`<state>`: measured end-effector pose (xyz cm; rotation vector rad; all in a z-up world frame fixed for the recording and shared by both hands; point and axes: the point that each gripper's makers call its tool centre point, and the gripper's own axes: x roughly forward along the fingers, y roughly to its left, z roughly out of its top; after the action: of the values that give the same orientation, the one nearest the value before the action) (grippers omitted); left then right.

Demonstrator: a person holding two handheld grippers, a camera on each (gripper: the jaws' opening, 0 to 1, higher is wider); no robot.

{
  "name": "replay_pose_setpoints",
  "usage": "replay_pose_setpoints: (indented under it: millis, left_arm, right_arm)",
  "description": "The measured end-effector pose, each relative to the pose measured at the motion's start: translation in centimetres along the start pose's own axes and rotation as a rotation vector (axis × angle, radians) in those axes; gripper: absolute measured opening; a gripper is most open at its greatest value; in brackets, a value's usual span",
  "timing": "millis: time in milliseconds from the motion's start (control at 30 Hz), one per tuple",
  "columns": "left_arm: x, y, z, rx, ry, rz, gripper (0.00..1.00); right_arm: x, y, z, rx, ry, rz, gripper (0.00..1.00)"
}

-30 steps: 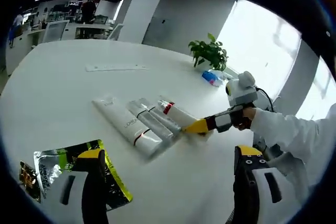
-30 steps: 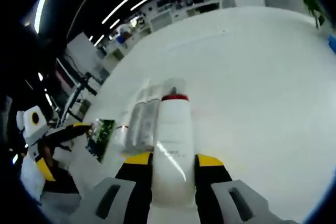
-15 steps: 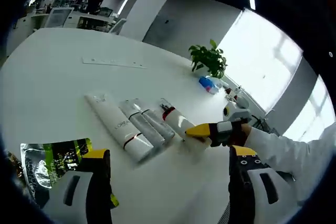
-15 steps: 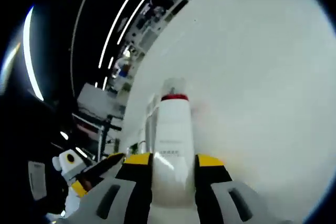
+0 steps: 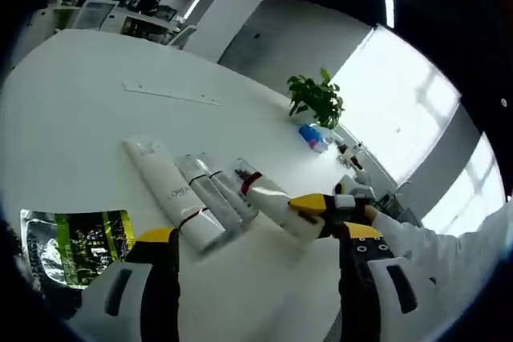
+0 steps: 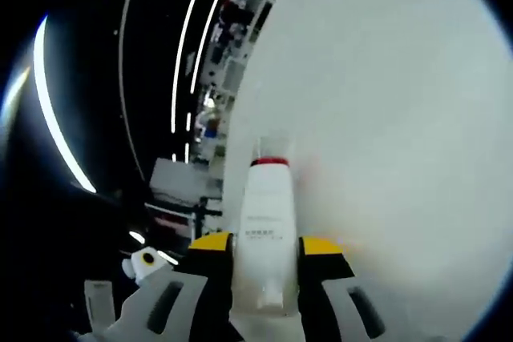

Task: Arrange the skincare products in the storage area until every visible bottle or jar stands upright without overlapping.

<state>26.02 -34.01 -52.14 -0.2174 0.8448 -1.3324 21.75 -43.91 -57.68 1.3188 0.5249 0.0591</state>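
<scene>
A white tube with a red band and clear cap (image 6: 267, 214) is clamped between the yellow-tipped jaws of my right gripper (image 6: 264, 247), cap pointing away from me. In the left gripper view the same tube (image 5: 268, 200) tilts up off the white table (image 5: 88, 118), held by the right gripper (image 5: 314, 204) coming in from the right. Three more white tubes (image 5: 188, 194) lie flat side by side on the table. My left gripper (image 5: 252, 247) hangs open above the table's near part, holding nothing.
A shiny green and silver sachet (image 5: 68, 238) lies at the lower left by the left jaw. A potted plant (image 5: 318, 98) and a blue item (image 5: 309, 135) stand at the far table edge. A flat white strip (image 5: 168, 94) lies further back. A white sleeve (image 5: 433, 234) reaches in from the right.
The right gripper has lifted and tipped the red-banded tube up away from the row of tubes. The right gripper view has rolled strongly. The left gripper has shifted slightly.
</scene>
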Motion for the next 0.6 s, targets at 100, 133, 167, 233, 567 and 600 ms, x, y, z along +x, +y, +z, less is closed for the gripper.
replay_pose_setpoints:
  millis: [100, 133, 167, 233, 567, 600]
  left_arm:
    - [0.3, -0.2, -0.2, -0.042, 0.01, -0.016, 0.75]
    - [0.4, -0.2, -0.2, -0.054, 0.007, -0.016, 0.74]
    - [0.6, -0.3, -0.1, -0.071, 0.003, -0.022, 0.73]
    - [0.8, -0.5, 0.1, -0.098, -0.003, -0.031, 0.72]
    - [2.0, -0.8, 1.6, -0.2, -0.026, -0.063, 0.7]
    - [2.1, -0.9, 1.8, -0.209, -0.028, -0.067, 0.69]
  right_arm:
    - [0.3, 0.3, -0.3, 0.068, -0.009, 0.051, 0.23]
    - [0.3, 0.3, -0.4, 0.066, -0.003, 0.054, 0.23]
    - [0.4, 0.5, -0.5, 0.075, 0.001, 0.064, 0.23]
    - [0.5, 1.0, -0.7, 0.089, 0.012, 0.092, 0.23]
    - [0.9, 3.9, -1.5, 0.095, 0.033, 0.198, 0.23]
    - [1.0, 4.3, -1.7, 0.085, 0.042, 0.206, 0.23]
